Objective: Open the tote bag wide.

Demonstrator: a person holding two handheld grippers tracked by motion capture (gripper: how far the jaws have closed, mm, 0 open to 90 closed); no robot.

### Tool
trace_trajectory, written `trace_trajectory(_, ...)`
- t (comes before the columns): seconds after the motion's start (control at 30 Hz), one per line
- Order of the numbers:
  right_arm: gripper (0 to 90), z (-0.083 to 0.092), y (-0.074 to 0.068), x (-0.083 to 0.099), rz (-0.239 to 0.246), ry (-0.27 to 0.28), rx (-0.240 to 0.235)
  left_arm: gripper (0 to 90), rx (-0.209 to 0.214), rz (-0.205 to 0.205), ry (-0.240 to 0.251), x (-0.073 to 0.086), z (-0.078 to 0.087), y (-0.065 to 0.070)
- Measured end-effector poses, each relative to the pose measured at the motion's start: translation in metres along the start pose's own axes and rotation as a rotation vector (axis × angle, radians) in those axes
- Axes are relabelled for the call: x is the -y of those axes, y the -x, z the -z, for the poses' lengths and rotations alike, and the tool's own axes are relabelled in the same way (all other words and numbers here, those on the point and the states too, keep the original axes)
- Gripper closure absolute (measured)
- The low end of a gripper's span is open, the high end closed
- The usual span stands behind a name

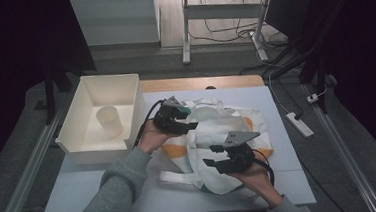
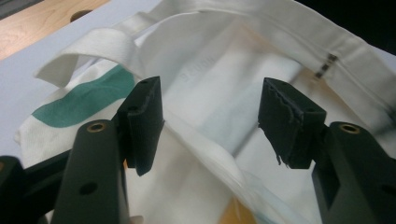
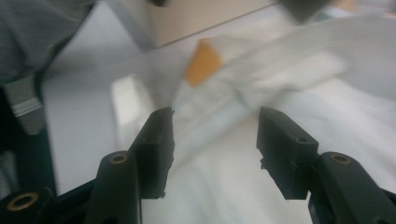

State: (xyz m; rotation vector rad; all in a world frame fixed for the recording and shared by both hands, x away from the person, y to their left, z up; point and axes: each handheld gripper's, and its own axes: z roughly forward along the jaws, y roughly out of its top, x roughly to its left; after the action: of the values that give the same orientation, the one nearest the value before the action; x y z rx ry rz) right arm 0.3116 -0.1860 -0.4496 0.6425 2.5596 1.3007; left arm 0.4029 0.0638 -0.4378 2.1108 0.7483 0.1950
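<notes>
A white cloth tote bag (image 1: 212, 129) with green and orange patches lies crumpled on the pale table top (image 1: 81, 188). My left gripper (image 1: 191, 121) hovers over the bag's left side with its jaws pointing right. In the left gripper view the left gripper (image 2: 210, 121) is open, with a fold of the bag (image 2: 219, 79) below the gap and no pad pressing on it. My right gripper (image 1: 212, 155) is over the bag's near part, pointing left. In the right gripper view the right gripper (image 3: 215, 144) is open above the bag (image 3: 289, 79), holding nothing.
A white bin (image 1: 98, 145) stands at the table's left with a pale cup (image 1: 110, 122) upright inside. One bag strap (image 1: 176, 177) trails toward the near edge. A power strip (image 1: 299, 124) lies on the floor at the right. Desk legs stand behind.
</notes>
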Motion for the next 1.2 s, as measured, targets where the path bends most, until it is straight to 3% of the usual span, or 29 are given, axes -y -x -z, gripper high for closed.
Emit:
trace_trajectory(0.27,46.0,0.023,0.024,0.005,-0.02,0.04,0.064,38.3,0.03,-0.04,0.021,0.008,0.028,0.016)
trace_trajectory(0.53,46.0,0.037,0.041,0.009,-0.05,0.057,0.105,38.7,0.015,-0.058,0.043,0.014,0.043,0.017)
trace_trajectory(1.03,46.0,0.044,0.047,0.009,-0.035,0.055,0.142,38.2,0.006,-0.067,0.05,0.018,0.074,0.017)
trace_trajectory(1.2,46.1,0.043,0.049,0.01,-0.038,0.05,0.149,37.6,-0.015,-0.061,0.053,0.019,0.084,0.014)
